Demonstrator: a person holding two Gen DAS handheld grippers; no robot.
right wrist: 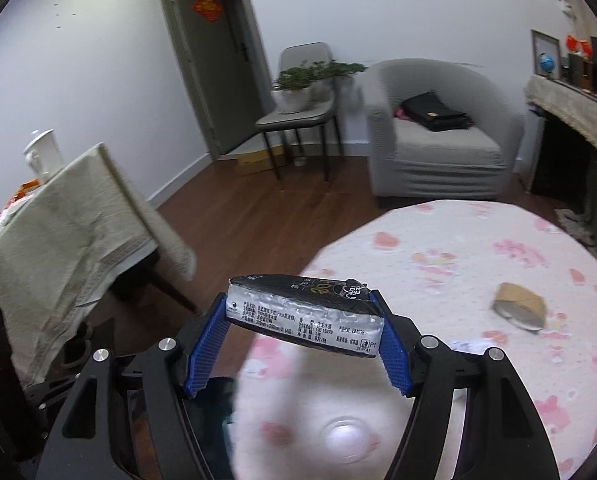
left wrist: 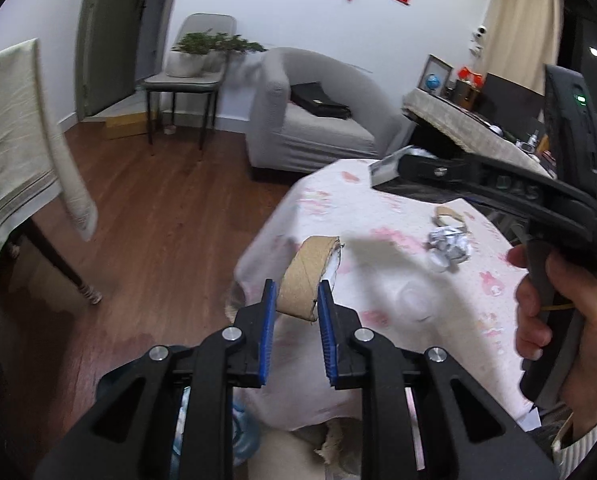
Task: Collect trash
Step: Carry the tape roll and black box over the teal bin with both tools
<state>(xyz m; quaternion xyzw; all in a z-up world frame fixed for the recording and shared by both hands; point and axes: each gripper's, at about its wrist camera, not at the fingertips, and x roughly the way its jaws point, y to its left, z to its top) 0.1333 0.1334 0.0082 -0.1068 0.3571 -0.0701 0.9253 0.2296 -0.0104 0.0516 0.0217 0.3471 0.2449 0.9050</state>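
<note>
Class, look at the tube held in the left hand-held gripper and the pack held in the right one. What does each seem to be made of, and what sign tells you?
Tube: probably matte brown cardboard, judging by its spiral seam and torn, fibrous end.
Pack: seemingly thin plastic or foil film, glossy black and silver, since it wrinkles, reflects light and carries printed text.

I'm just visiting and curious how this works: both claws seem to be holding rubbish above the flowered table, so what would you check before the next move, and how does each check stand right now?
1. Left gripper clamped on the cardboard tube: ok, the tube sits squeezed between the blue pads.
2. Right gripper holding the black and silver packet by its ends: ok.
3. Both items lifted off the table: ok.
4. Trash left on the table: not ok; a crumpled foil ball and a flattened cardboard piece remain.
5. A bin to drop into: cannot tell, none clearly shows.
</note>
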